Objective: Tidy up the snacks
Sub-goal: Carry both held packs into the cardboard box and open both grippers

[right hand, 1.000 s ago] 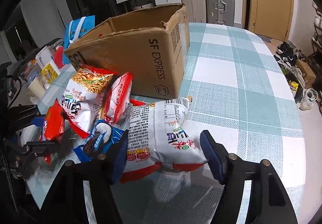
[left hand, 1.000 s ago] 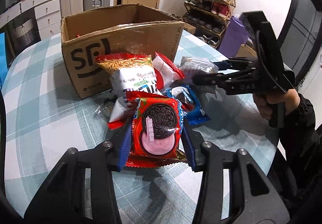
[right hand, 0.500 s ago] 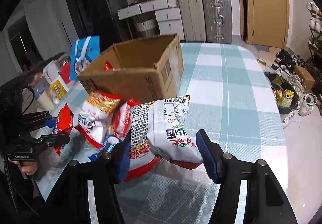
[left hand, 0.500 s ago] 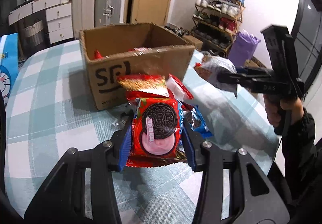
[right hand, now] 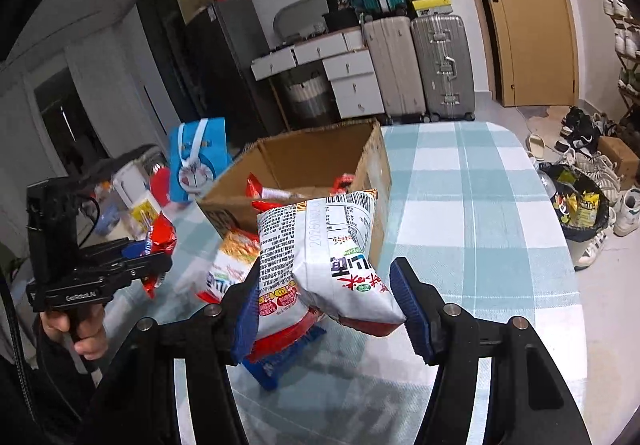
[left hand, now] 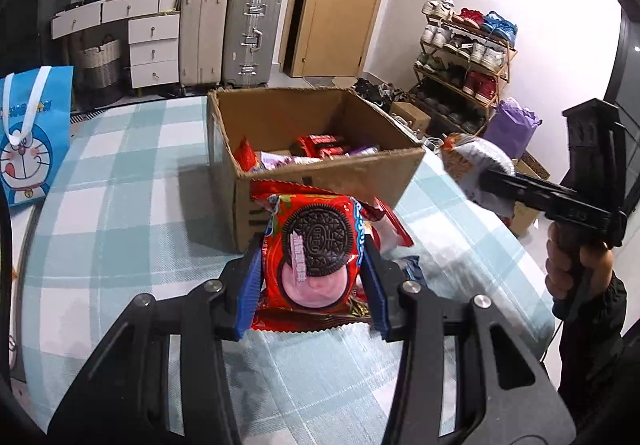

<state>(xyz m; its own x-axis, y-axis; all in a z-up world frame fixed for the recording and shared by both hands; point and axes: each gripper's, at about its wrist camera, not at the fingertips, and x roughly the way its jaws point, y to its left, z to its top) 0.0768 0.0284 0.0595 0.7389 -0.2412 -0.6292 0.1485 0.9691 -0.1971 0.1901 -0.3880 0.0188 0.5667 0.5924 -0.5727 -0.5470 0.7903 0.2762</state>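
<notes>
Both grippers hang just short of the cardboard box: the left gripper is clamped on a red cookie pack, the right gripper on a white noodle bag.

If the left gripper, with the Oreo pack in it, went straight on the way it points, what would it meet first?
Probably the near wall of the cardboard box, just beyond the Oreo pack that the left gripper holds; depth is unclear, so it may just clear the rim.

The desk wears a blue-and-white checked cloth. On it sit an open cardboard box, loose snack packets beside the box, and a blue cartoon bag near the desk's edge.
</notes>
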